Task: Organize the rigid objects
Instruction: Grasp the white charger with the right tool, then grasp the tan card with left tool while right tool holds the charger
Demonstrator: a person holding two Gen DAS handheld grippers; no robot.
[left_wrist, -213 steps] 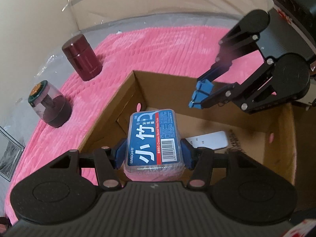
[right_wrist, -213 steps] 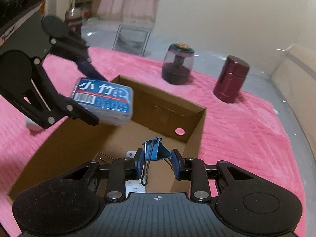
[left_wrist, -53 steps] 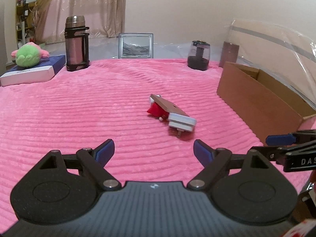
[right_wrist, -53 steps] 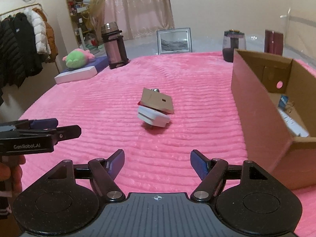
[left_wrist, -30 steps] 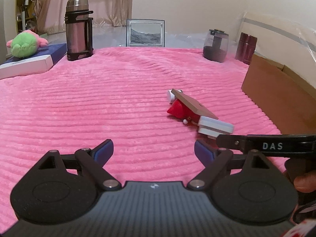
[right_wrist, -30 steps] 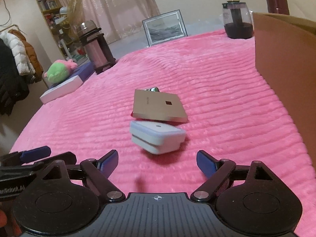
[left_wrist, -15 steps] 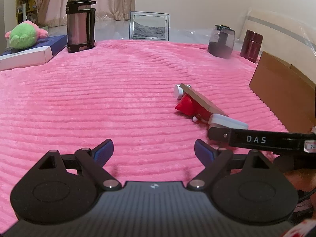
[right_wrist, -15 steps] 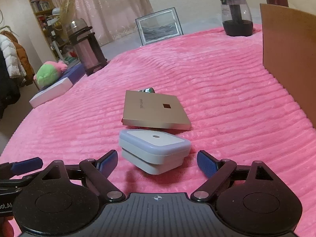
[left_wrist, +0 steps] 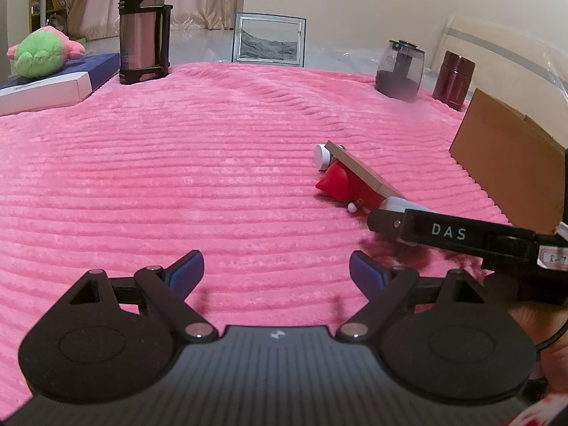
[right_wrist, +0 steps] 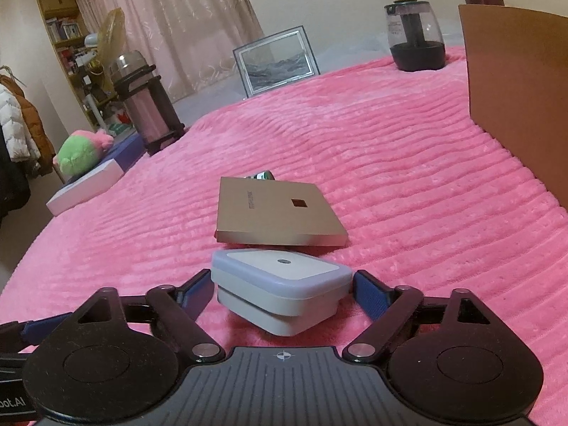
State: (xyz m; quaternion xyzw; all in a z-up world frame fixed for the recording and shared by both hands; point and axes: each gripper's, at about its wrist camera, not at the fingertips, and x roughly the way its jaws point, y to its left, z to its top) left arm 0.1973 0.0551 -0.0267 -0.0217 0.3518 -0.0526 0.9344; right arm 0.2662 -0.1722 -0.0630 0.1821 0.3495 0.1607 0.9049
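A white square adapter (right_wrist: 280, 284) lies on the pink blanket between the blue pads of my right gripper (right_wrist: 282, 284). Its jaws are closing and the pads stand right at the adapter's two sides. Just beyond it lies a flat tan box (right_wrist: 277, 213), propped on a red object (left_wrist: 335, 181) and a white round cap (left_wrist: 321, 156). In the left wrist view the right gripper's black finger (left_wrist: 443, 230) covers most of the adapter (left_wrist: 397, 204). My left gripper (left_wrist: 277, 273) hangs open over bare blanket to the left of the pile, with nothing between its fingers.
An open cardboard box (left_wrist: 504, 163) stands at the right. Along the far edge are a steel thermos (left_wrist: 143, 25), a framed picture (left_wrist: 269, 41), a glass jar (left_wrist: 399, 71) and a dark red canister (left_wrist: 452, 80). A green plush (left_wrist: 42, 51) sits on a blue-white box at the left.
The right gripper has come forward and down until the adapter lies between its pads, and its jaws have narrowed. The left gripper has barely moved.
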